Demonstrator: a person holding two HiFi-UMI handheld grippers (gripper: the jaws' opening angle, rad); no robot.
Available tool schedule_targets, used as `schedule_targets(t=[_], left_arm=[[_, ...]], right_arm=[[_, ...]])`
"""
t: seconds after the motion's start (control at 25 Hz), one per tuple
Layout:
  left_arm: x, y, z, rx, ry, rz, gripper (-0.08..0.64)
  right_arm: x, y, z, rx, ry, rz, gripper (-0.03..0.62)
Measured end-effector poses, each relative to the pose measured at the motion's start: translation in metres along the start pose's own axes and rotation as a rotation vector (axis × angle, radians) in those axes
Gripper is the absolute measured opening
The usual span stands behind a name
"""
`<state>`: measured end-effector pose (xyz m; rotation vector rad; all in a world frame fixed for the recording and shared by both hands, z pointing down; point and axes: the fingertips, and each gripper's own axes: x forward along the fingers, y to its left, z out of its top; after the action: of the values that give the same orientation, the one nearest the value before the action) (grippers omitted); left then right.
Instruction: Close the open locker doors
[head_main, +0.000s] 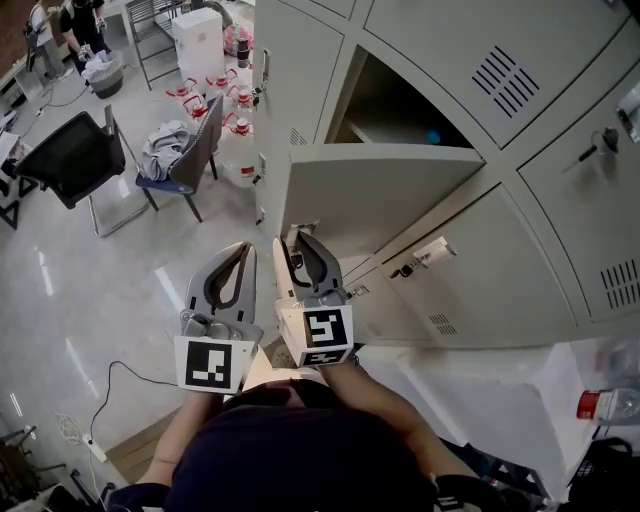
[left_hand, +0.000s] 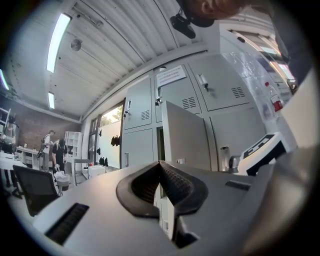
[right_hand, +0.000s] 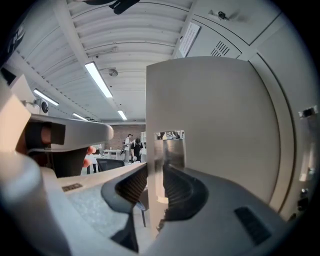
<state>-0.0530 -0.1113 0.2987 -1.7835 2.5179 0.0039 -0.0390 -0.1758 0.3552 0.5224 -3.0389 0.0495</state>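
A grey locker door stands swung open in front of its dark compartment in the head view. My right gripper is at the door's free lower edge. In the right gripper view the door and its shiny latch plate fill the gap of my right gripper, with a pad against each side. My left gripper hangs just left of it, away from the door, jaws together and holding nothing. The left gripper view shows my left gripper shut, with the open door ahead.
The neighbouring lockers are closed; one has a key in its lock. A chair with clothes, a black chair and bottles stand on the floor at left. A white-covered table with a bottle is at lower right.
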Motion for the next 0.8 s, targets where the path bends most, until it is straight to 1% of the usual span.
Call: schedule_targets(t=[0.2, 0.4, 0.56, 0.68, 0.8], left_arm=[[0.004, 0.006, 0.001, -0.01, -0.005, 0.029, 0.003], [0.018, 0.008, 0.0, 0.001, -0.007, 0.026, 0.003], [0.032, 0.012, 0.007, 0.009, -0.029, 0.018, 0.003], [0.045, 0.014, 0.009, 0.008, -0.048, 0.0, 0.003], [0.058, 0.016, 0.009, 0.012, -0.064, -0.02, 0.003]], right_arm=[[0.004, 0.0, 0.0, 0.002, 0.006, 0.018, 0.097], [0.013, -0.004, 0.0, 0.001, 0.007, 0.026, 0.094], [0.025, -0.01, 0.0, 0.003, 0.006, 0.021, 0.089], [0.033, -0.012, 0.0, -0.021, 0.014, 0.024, 0.086], [0.042, -0.015, -0.001, -0.002, 0.013, 0.014, 0.083]])
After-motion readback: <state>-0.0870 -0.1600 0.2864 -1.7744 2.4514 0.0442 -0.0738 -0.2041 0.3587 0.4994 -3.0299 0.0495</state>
